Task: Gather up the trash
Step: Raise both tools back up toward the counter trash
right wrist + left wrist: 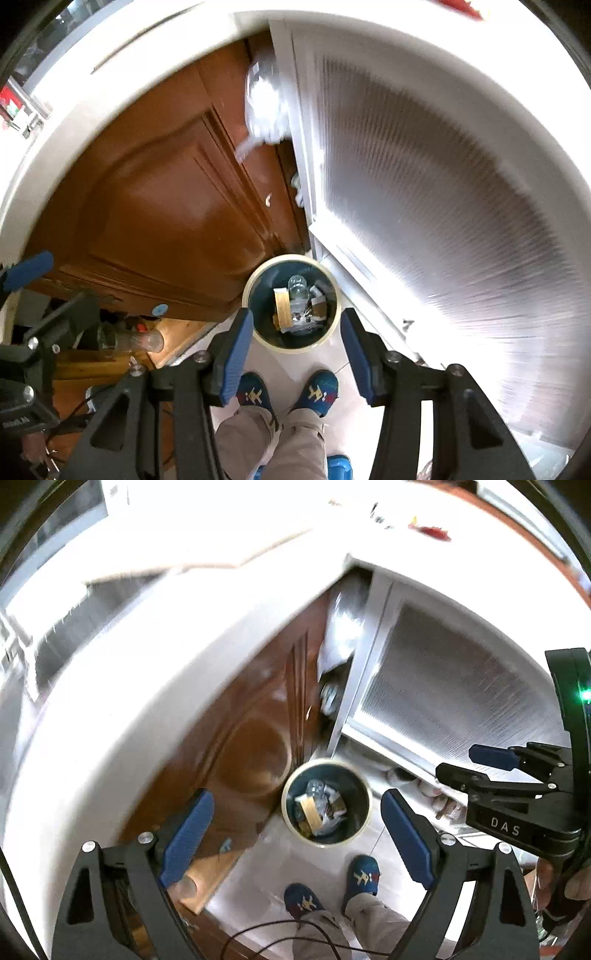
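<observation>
1. Both tools, left [295, 843] and right [297, 354], gaped empty, directly above the bin [291, 303].
2. Trash [297, 304] lay inside the bin, on the floor beside the door [177, 206].
3. Right tool seemed nearer the bin.

Black left claw [295, 843] with blue ribbed pads, silver screws, grey trousers [373, 919], blue patterned slippers [363, 877]

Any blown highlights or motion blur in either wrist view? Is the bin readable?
Left wrist: countertop blown white, upper half smeared; bin and its trash fairly sharp. Right wrist: ribbed glass door streaked, glare along its lower edge; bin readable, bottle visible.
</observation>
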Tool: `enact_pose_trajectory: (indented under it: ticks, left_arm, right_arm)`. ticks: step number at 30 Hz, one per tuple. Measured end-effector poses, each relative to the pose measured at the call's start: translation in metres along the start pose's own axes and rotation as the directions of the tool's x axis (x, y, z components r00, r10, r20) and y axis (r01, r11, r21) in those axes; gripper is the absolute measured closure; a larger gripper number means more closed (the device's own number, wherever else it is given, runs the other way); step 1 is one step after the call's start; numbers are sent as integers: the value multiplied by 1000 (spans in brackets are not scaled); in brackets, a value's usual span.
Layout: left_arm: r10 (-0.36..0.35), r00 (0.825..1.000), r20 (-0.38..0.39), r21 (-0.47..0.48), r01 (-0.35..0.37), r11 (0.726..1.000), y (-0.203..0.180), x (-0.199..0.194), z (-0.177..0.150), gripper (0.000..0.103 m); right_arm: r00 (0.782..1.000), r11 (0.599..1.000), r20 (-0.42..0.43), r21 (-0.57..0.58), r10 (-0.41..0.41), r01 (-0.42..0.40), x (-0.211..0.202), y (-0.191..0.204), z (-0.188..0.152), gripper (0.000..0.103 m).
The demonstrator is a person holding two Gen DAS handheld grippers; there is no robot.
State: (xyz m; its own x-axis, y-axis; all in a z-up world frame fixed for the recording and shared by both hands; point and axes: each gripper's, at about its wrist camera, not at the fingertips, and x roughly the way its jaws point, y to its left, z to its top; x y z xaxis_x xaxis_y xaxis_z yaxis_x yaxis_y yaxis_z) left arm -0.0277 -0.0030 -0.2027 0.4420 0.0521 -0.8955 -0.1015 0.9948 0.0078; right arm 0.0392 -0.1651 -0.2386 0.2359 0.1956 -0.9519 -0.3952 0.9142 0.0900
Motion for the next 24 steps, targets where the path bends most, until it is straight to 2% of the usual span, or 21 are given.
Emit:
enact_pose_trajectory:
  ticks: [5, 10, 16, 24]
  left_arm:
    - [-6, 994, 105, 55, 0, 999, 0, -55, 24, 12]
    - [-19, 976, 215, 75, 3, 997, 10, -111, 47, 12]
    - [-38, 939, 342, 104, 2, 995, 19, -169, 70, 12]
    - [-68, 892, 448, 151, -1, 989, 22, -205, 88, 12]
  right_arm:
    - [994, 1000, 108, -12, -19, 20, -59, 9, 7, 53]
    - [975, 999, 221, -21, -35, 40, -111, 21, 17, 53]
    - [939, 998, 339, -2, -52, 56, -159, 31, 31, 53]
    - [890, 997, 448, 44, -83, 70, -206, 37, 44, 53]
